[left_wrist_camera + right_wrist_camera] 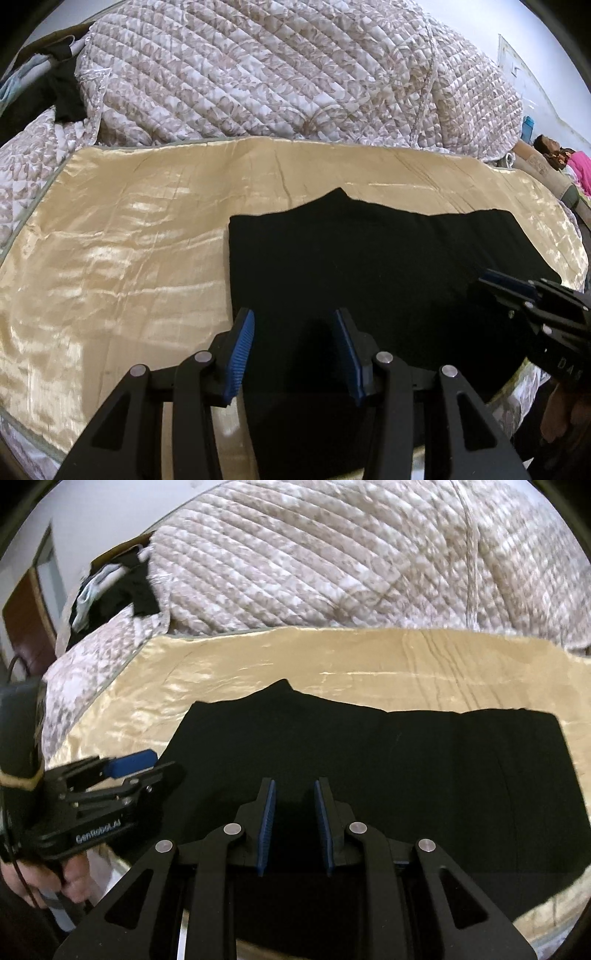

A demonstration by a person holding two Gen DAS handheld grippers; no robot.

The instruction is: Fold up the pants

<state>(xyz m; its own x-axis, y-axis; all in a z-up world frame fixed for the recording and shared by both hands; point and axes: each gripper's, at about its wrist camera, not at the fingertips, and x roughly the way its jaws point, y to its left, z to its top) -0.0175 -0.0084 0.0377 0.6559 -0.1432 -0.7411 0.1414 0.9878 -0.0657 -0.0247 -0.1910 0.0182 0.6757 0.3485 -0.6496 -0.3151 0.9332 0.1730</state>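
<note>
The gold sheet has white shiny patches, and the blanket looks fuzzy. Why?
Left wrist view: light glares off the glossy gold sheet, while the black pants show almost no detail. Right wrist view: the quilted blanket is smeared by blur. Both views bulge, with dark rounded corners, from the fisheye lens.

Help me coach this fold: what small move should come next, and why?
Probably lower both grippers onto the near edge of the black pants and pinch it. The pants lie flat on the golden sheet, and the left gripper and right gripper hover with jaws apart, holding nothing.
</note>
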